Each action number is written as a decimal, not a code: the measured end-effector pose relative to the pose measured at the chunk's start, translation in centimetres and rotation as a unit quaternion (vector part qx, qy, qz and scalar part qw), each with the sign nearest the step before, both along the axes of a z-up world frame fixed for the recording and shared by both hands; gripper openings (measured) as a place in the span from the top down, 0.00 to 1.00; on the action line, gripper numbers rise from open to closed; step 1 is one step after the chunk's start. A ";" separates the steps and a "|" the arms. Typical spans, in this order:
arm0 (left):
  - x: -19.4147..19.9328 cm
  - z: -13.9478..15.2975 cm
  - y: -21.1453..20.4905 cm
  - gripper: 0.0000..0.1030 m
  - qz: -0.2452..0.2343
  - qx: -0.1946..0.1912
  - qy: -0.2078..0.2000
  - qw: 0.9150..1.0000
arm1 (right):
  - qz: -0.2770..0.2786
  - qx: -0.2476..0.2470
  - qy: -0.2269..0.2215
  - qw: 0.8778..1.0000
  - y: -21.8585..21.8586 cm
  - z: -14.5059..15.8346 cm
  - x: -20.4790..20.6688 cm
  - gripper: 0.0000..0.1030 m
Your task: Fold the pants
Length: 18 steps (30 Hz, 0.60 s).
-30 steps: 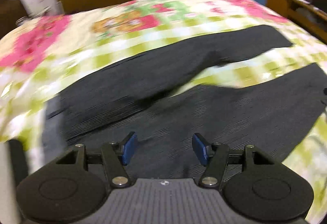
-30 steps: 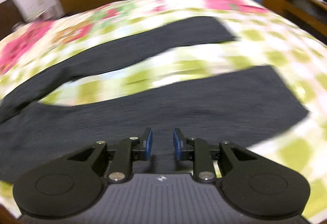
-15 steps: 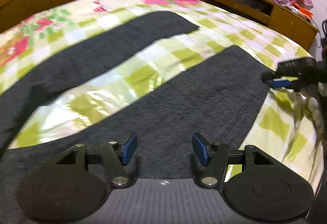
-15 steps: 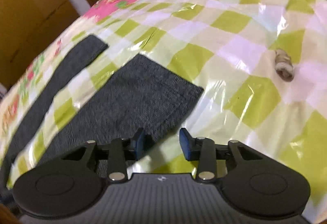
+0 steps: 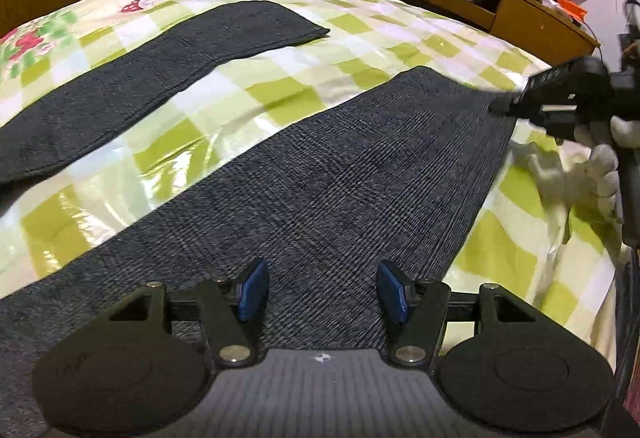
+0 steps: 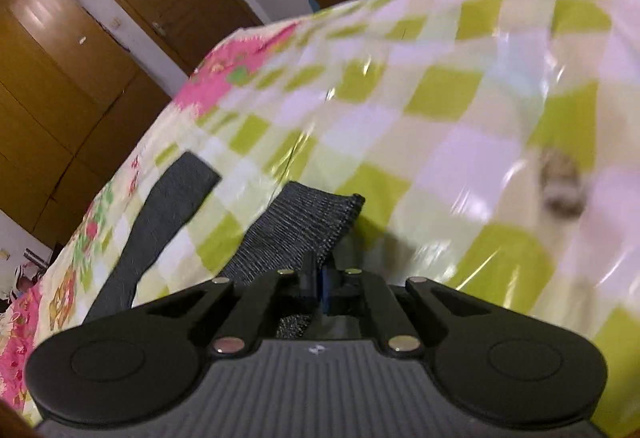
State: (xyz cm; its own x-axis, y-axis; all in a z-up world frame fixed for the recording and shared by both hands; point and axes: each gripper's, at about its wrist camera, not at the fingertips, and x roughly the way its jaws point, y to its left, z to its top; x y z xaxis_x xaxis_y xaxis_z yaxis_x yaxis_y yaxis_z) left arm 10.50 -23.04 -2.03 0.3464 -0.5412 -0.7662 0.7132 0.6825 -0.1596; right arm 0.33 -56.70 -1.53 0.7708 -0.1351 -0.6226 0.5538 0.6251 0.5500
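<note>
**Right jaws now clamped on hem**

While the left gripper (image 5: 320, 292) hovers wide open above the near leg, the right gripper (image 6: 320, 288), open half a second ago, has closed on the pants (image 5: 320, 174) hem, lifting it off the bed (image 5: 360, 78).

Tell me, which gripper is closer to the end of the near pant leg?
Right. The right gripper is shut on the near pant leg's end. The left gripper hovers open farther up that leg.
</note>
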 end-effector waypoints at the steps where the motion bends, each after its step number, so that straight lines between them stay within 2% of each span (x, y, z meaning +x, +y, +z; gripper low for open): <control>1: -0.1 -0.1 0.0 0.30 0.002 0.000 0.002 1.000 | 0.006 -0.002 0.022 1.000 -0.3 -0.4 0.3 0.97; 3: -0.2 0.1 0.9 0.30 0.007 -0.008 0.008 1.000 | -0.004 -0.007 0.041 0.999 -0.3 -0.6 0.0 0.95; 5: -0.3 0.7 2.7 0.30 0.011 -0.013 0.002 1.000 | -0.010 -0.028 0.045 0.999 0.2 0.1 -1.0 0.89; 8: -0.1 2.1 6.8 0.30 0.023 -0.016 -0.018 0.999 | -0.016 -0.103 0.050 0.993 2.1 2.7 -2.9 0.89; 10: 0.5 2.9 10.5 0.30 0.045 -0.016 -0.035 0.998 | 0.023 -0.145 0.041 0.988 4.4 4.6 -2.9 0.89; 12: 1.4 3.5 14.3 0.30 0.074 -0.010 -0.052 0.996 | 0.103 -0.170 0.036 0.979 7.5 6.0 -1.2 0.89; 14: 2.5 4.1 18.5 0.28 0.103 0.000 -0.069 0.992 | 0.187 -0.205 0.038 0.960 12.1 6.9 2.0 0.89; 16: 3.9 4.7 22.7 0.26 0.134 0.017 -0.088 0.987 | 0.278 -0.233 0.028 0.931 16.9 7.7 6.0 0.89; 18: 5.6 5.6 27.3 0.24 0.163 0.039 -0.112 0.979 | 0.360 -0.258 0.014 0.897 21.5 8.1 10.7 0.85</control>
